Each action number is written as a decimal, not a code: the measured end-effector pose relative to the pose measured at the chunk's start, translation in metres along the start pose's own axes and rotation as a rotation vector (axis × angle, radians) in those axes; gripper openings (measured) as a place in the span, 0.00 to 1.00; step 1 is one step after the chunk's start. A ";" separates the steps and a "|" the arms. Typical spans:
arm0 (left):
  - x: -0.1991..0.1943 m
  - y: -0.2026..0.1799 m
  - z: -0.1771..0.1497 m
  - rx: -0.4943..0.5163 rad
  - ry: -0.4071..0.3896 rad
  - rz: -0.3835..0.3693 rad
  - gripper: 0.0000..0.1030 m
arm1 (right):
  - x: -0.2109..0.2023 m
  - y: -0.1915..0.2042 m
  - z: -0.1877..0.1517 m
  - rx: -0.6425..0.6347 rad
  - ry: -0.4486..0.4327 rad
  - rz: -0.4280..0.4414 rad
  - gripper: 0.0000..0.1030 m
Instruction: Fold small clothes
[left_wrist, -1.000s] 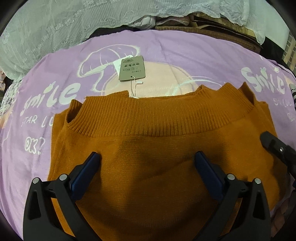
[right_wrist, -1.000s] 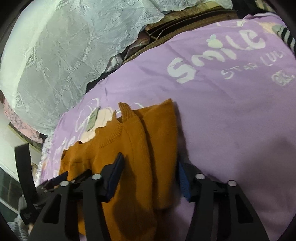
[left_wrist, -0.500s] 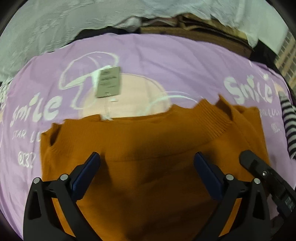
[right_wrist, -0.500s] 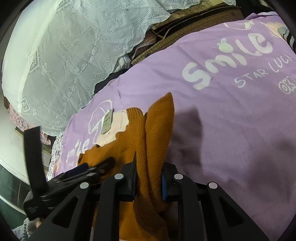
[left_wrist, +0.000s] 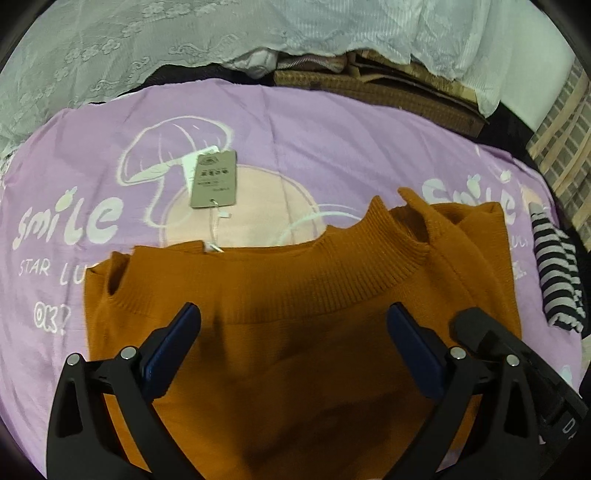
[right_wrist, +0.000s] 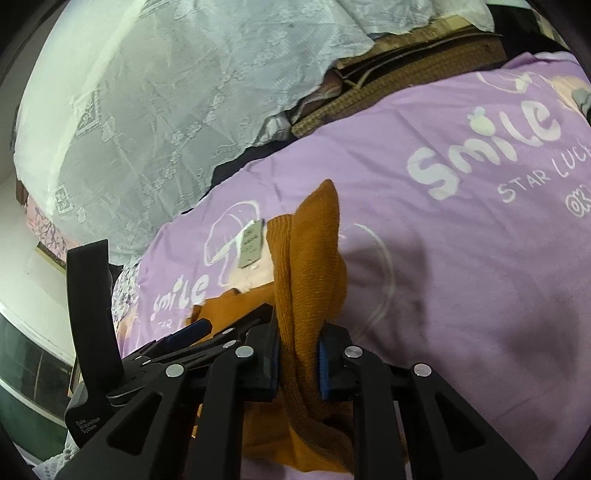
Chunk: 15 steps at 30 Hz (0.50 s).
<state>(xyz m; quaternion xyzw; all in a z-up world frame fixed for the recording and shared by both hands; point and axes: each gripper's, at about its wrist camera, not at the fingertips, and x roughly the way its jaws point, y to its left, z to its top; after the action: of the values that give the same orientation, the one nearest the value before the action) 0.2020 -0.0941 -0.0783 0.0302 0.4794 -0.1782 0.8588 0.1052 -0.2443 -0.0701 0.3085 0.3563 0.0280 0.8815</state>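
Observation:
A small orange knit sweater (left_wrist: 295, 332) lies on a purple blanket (left_wrist: 332, 140), its ribbed edge facing away and a paper tag (left_wrist: 213, 179) on a string beyond it. My left gripper (left_wrist: 291, 332) is open, its blue pads spread over the middle of the sweater. My right gripper (right_wrist: 297, 356) is shut on the sweater's right side (right_wrist: 310, 266) and holds that bunched fabric lifted off the blanket. The right gripper's body shows at the right edge of the left wrist view (left_wrist: 517, 369).
A striped black-and-white garment (left_wrist: 557, 273) lies at the blanket's right edge. White lace cloth (right_wrist: 166, 110) and brown woven items (left_wrist: 388, 88) pile up beyond the blanket. Bare purple blanket (right_wrist: 480, 258) lies to the right of the sweater.
My right gripper has closed on the sweater's right side and lifted it. The left gripper stayed open over the sweater with only small shifts.

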 end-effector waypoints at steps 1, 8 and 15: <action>-0.004 0.004 0.000 -0.009 -0.004 -0.011 0.96 | -0.001 0.005 0.000 -0.005 0.001 0.003 0.17; -0.027 0.033 -0.005 -0.043 -0.044 -0.041 0.95 | -0.003 0.044 -0.005 -0.064 0.015 -0.001 0.17; -0.036 0.072 -0.012 -0.108 -0.053 -0.116 0.96 | 0.005 0.084 -0.011 -0.122 0.044 -0.017 0.16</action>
<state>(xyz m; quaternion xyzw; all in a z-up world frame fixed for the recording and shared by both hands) 0.1992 -0.0138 -0.0636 -0.0487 0.4664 -0.2021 0.8598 0.1163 -0.1688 -0.0320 0.2505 0.3759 0.0488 0.8909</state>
